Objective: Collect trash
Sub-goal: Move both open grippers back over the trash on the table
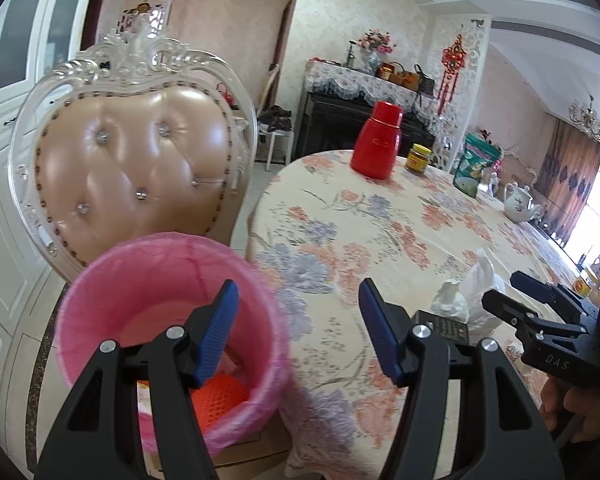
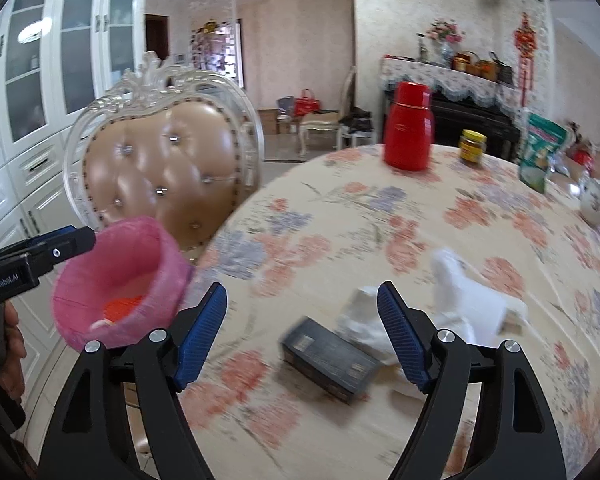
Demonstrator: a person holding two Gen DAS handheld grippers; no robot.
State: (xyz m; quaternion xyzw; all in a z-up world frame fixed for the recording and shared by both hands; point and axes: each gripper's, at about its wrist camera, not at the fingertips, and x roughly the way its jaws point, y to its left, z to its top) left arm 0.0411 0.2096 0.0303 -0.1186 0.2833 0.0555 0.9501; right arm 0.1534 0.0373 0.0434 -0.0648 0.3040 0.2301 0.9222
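A pink-lined trash bin [image 1: 172,300] stands beside the table's edge, with an orange net [image 1: 216,400] inside it. My left gripper [image 1: 298,332] hovers open over the bin's rim and the table edge, with nothing between its fingers. On the floral tablecloth [image 2: 340,220] lie a flat black box [image 2: 332,354] and crumpled white tissues [image 2: 468,300]. My right gripper [image 2: 302,336] is open just above the black box, which lies ahead between its fingers, untouched. The bin [image 2: 120,280] sits to its left. In the left wrist view, the right gripper [image 1: 502,287] reaches in by the tissues [image 1: 468,292].
A padded chair [image 1: 140,168] stands behind the bin. At the table's far side are a red flask [image 1: 376,144], a yellow-lidded jar [image 1: 418,158], a green bag [image 1: 476,164] and a white teapot [image 1: 520,202]. A cardboard box [image 1: 252,452] sits under the bin.
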